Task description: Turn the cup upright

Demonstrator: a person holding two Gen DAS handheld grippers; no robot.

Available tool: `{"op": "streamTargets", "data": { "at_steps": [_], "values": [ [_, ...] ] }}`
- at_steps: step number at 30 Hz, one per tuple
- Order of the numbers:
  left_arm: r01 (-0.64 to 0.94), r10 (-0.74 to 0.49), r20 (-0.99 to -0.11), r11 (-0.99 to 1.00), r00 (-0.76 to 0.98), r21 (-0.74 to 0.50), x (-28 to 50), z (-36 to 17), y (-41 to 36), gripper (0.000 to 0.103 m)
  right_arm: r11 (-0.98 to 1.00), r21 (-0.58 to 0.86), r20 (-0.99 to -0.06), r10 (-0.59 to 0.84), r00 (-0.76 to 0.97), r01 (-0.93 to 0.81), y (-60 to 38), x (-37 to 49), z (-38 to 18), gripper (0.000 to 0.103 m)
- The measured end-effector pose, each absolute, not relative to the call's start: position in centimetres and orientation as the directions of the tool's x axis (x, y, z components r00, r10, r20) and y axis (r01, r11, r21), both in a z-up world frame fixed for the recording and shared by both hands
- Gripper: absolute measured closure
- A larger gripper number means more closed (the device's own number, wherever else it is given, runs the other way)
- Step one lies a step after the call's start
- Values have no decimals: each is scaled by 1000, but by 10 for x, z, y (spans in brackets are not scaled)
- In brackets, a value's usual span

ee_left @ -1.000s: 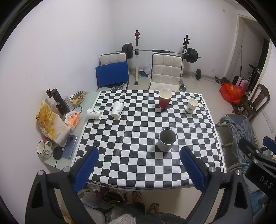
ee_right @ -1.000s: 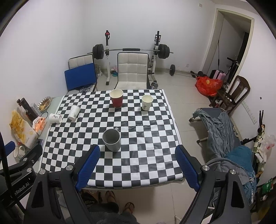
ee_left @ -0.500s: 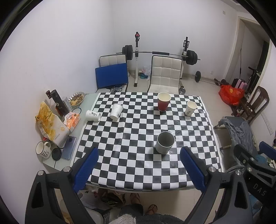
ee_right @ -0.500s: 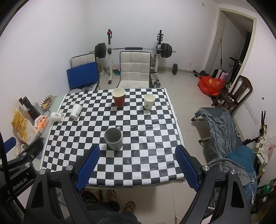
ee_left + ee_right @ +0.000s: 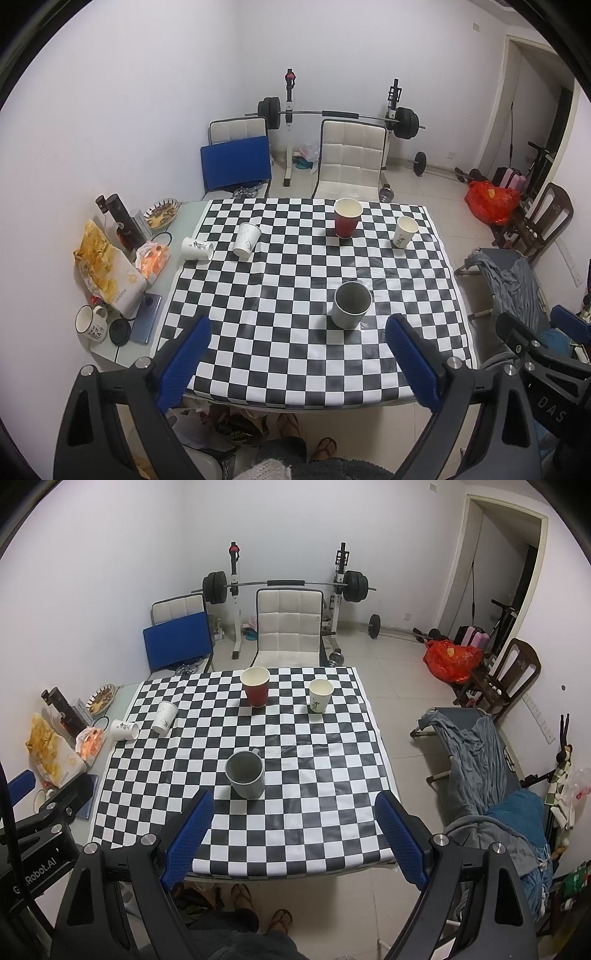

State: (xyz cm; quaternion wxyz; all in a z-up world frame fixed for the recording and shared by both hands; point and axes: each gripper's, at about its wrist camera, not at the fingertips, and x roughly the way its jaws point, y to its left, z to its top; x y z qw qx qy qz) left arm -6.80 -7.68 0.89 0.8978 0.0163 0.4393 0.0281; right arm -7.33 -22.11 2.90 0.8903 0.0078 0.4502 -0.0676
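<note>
A grey mug (image 5: 351,304) (image 5: 245,774) stands upright near the front middle of the checkered table (image 5: 288,369). A red paper cup (image 5: 347,218) (image 5: 255,686) and a white paper cup (image 5: 405,231) (image 5: 320,695) stand upright at the back. At the left, one white paper cup (image 5: 246,242) (image 5: 165,716) stands upside down and another (image 5: 197,249) (image 5: 124,729) lies on its side. My left gripper (image 5: 297,350) and right gripper (image 5: 293,829) are open and empty, held above the table's near edge.
Snack bags (image 5: 107,273), a dark bottle (image 5: 123,221), a plate (image 5: 161,218), a phone (image 5: 147,323) and a white mug (image 5: 90,325) crowd the table's left strip. Chairs (image 5: 351,162) and a barbell rack stand behind. A cot with clothes (image 5: 484,760) is at the right.
Both grippers have drawn back and up from the table, so the whole table looks smaller and farther. The cups have not moved.
</note>
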Motion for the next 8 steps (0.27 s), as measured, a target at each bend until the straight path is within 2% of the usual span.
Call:
{"op": "streamTargets", "data": {
  "at_steps": [8],
  "values": [
    [-38,54,-786,999,615,39,-70,13,-82,7,991,-45,-803,-111,586,127,-220,-74,29,13]
  ]
}}
